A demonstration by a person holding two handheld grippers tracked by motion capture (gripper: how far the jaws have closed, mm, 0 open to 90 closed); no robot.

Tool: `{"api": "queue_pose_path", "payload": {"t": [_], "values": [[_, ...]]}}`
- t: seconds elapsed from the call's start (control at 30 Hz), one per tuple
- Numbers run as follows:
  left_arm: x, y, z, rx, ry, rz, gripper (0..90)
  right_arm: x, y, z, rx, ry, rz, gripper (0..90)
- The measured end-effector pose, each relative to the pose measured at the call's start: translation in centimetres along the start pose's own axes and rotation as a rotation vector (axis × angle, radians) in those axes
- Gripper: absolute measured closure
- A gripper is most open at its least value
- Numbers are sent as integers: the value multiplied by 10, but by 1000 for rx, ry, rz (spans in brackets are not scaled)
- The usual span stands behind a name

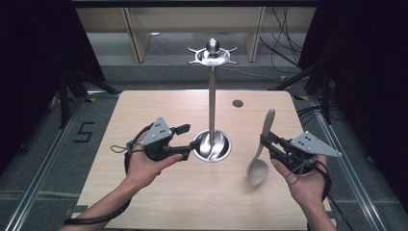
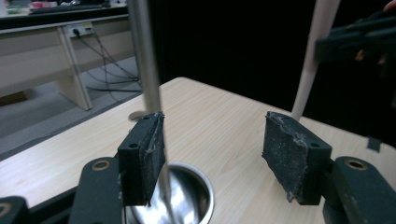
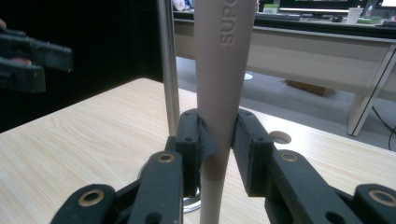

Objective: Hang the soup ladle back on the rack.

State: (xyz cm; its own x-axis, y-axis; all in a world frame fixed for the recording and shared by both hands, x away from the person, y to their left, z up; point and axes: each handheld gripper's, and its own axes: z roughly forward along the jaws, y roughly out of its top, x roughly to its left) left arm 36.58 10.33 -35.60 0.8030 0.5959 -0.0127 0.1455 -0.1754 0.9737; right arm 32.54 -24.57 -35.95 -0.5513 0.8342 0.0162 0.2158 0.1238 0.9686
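I am working at a light wooden table (image 1: pixel 144 192) with a hand-held gripper in each hand. In the middle of it is standing a tall steel utensil stand (image 1: pixel 211 96): a round dished base, a thin upright pole, and a ring of small hooks under a knob at the top.

My right gripper (image 1: pixel 267 142) is clamping the handle of a pale beige spoon (image 1: pixel 260 159). In the right gripper view its black jaws are pressing the handle (image 3: pixel 219 93) from both sides. I am holding the spoon lifted off the table, handle end pointing up and away, bowl hanging low towards me, to the right of the stand and well apart from the hooks.

My left gripper (image 1: pixel 185 143) is resting low beside the stand's base with its jaws spread wide and gripping nothing. In the left gripper view the pole (image 2: pixel 145 60) is rising right by one jaw pad, but I cannot tell whether they are touching.

As I am judging it, the picking up is done. What is left is raising the spoon to the top ring and hanging it on a hook; no hook is carrying anything yet. Steadying the stand also looks not yet done.
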Motion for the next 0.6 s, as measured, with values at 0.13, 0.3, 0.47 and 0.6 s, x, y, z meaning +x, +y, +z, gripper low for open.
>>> {"api": "queue_pose_path", "payload": {"t": [0.13,0.3,0.47,0.6], "values": [[-13,13,16,-16,-37,0,391,3,2,6,-5,20,-7,735],[-29,27,37,-19,-85,-6,418,5,3,11,-11,11,-20,735],[-44,39,58,-30,-114,-8,444,8,2,12,9,5,-9,735],[-48,43,67,-22,-122,-8,457,9,0,13,7,1,-14,735]]}}
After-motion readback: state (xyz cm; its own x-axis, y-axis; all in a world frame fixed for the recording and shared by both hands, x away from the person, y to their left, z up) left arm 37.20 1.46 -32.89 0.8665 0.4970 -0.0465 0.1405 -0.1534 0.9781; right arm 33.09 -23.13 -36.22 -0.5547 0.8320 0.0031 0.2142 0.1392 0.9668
